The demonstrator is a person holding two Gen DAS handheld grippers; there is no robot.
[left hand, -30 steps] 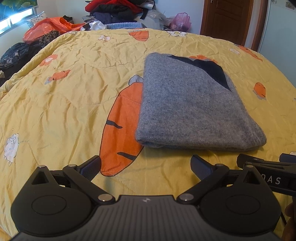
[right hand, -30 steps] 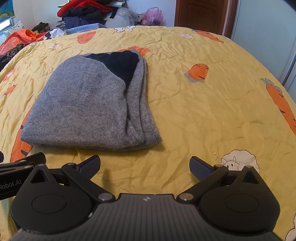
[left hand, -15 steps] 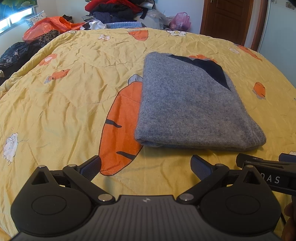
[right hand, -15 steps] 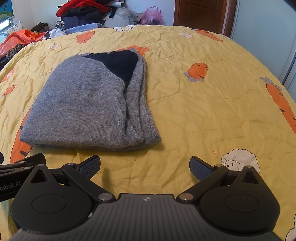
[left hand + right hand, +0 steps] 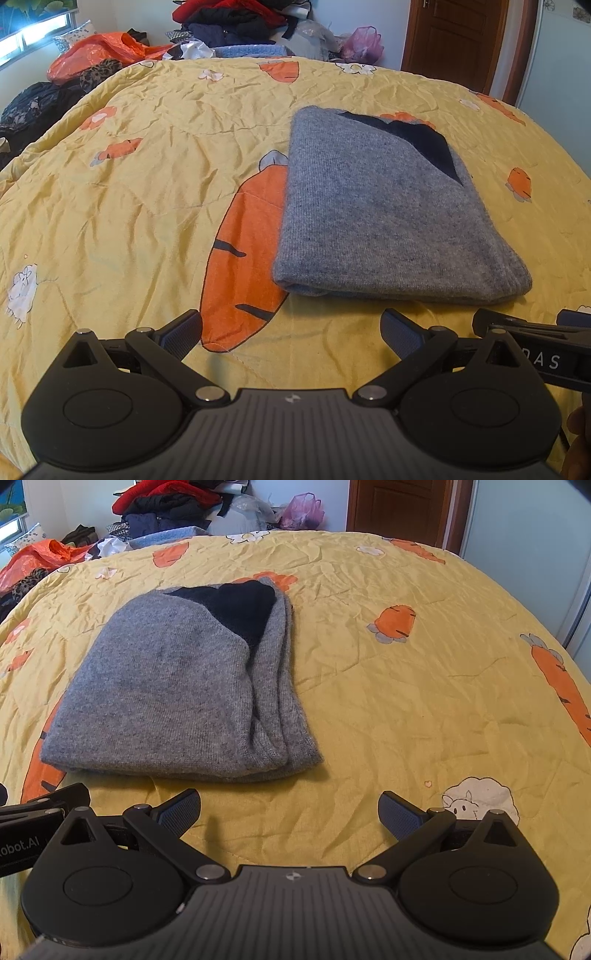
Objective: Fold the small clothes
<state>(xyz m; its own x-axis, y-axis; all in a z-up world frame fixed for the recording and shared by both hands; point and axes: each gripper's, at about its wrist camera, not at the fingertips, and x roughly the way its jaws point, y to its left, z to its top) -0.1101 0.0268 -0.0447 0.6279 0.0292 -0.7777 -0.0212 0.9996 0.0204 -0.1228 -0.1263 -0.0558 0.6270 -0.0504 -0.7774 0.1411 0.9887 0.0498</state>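
Change: almost none across the last second; the sweater (image 5: 388,218) keeps its place and shape, and both grippers hold the same pose short of it.
Meaning: the fold looks complete, and the pause reads as the end of this garment, not a step in progress.
Sweater: grey knit folded into a compact stack on the bedspread (image 5: 147,184), with a dark inner patch showing at its far corner; in the right view the layered edges face right.
Position: it lies partly over a large carrot print (image 5: 240,266), near the bed's middle.
Left gripper (image 5: 291,332): fingers spread wide, nothing between them, just short of the sweater's near edge.
Right gripper (image 5: 290,810): fingers likewise apart and empty, just short of the near right corner.
Contact: neither gripper touches the sweater.
Next: probably set this piece aside or fetch another from the clothes pile (image 5: 166,502) beyond the bed.
Risk: the stacked right edges sit loose and could splay if nudged.
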